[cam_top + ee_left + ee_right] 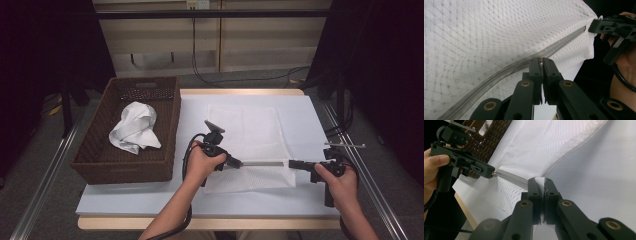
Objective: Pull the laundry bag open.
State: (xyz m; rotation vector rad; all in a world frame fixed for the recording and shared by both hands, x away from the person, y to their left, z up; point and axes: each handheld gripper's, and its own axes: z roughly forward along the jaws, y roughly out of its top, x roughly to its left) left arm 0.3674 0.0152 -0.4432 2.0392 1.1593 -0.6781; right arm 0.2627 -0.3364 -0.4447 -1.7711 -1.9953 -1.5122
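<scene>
My left gripper (239, 163) is clamped on the zipper pull (540, 60) of the white mesh bag (245, 131); my right gripper (291, 163) pinches the bag's far zipper end.

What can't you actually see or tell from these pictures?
- Zipper pull: left claw view, hidden between the shut jaws.
- Mesh bag contents: high view, white fabric too faint to tell.
- Bag edge in right claw: right claw view, covered by the jaws.
- Basket floor: high view, white cloth covers part.

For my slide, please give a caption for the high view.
Two hand-held grippers, left and right, hold a white mesh zipper bag beside a brown wicker basket.
</scene>
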